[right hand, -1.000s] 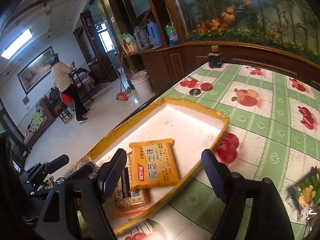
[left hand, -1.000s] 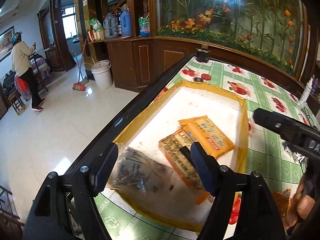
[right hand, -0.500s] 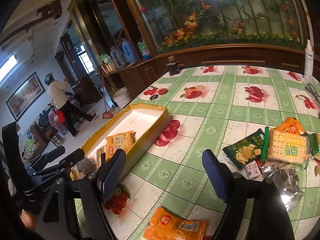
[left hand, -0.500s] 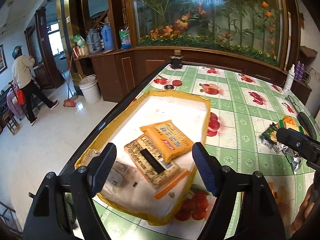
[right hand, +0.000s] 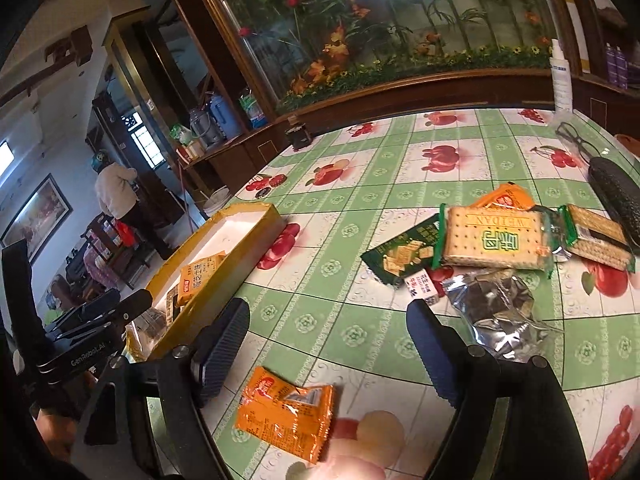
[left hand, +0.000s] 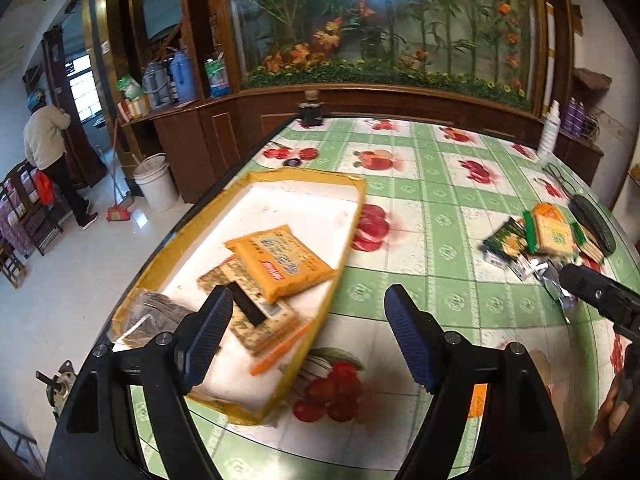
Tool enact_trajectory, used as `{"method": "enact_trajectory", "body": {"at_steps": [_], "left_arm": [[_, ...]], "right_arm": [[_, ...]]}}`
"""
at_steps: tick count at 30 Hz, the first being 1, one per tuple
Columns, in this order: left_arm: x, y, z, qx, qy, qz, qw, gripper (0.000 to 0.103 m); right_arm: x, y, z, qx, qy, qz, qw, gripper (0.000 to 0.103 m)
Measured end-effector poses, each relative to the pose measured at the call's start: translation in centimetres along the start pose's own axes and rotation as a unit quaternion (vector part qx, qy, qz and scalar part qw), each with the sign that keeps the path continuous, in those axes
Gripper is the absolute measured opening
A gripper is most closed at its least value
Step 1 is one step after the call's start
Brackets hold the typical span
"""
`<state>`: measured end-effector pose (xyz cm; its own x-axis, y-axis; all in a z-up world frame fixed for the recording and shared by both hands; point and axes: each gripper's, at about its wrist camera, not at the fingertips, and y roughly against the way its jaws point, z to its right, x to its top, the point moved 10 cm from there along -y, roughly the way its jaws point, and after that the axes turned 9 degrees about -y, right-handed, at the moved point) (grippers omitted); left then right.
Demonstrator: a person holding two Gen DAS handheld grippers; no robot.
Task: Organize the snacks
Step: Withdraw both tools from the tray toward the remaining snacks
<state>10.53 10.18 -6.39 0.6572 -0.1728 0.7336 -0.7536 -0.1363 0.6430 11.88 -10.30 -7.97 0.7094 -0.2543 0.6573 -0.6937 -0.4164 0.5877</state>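
Observation:
A yellow-rimmed tray (left hand: pixel 348 236) lies at the table's left edge and holds an orange cracker packet (left hand: pixel 280 262), a tan packet (left hand: pixel 256 312) and a clear dark packet (left hand: pixel 150 312). My left gripper (left hand: pixel 308 328) is open and empty above the tray's near right corner. My right gripper (right hand: pixel 328 344) is open and empty over the table. A small orange packet (right hand: pixel 286 414) lies just below it. A pile of snacks sits to its right: a biscuit pack (right hand: pixel 494 242), a dark green packet (right hand: pixel 404 256) and a silver foil packet (right hand: pixel 496 314). The tray (right hand: pixel 228 276) shows at its left.
A green fruit-print tablecloth (left hand: pixel 432 184) covers the table. A dark glasses case (right hand: pixel 618 196), glasses (right hand: pixel 576 138) and a white spray bottle (right hand: pixel 562 80) stand at the far right. A small dark jar (left hand: pixel 311 110) stands at the far edge. A person (left hand: pixel 48 152) stands far left.
Both grippers have pulled back from the tray and swung right. The snack pile and the small orange packet have come into the right wrist view. Both stay open.

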Motion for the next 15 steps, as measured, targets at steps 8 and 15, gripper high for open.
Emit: {"method": "enact_trajectory", "body": {"at_steps": [8,15], "left_arm": [[-1.0,-0.2,6.4,-0.073,-0.075,-0.012,0.9945,0.079],[-2.1,-0.9,8.4,-0.109,-0.085,-0.036,0.9897,0.079]], "right_arm": [[-0.5,2.0,5.3,-0.033,-0.034,0.008,0.999,0.083],[-0.6,3.0,8.1,-0.053,-0.052,0.013,0.997,0.083]]}}
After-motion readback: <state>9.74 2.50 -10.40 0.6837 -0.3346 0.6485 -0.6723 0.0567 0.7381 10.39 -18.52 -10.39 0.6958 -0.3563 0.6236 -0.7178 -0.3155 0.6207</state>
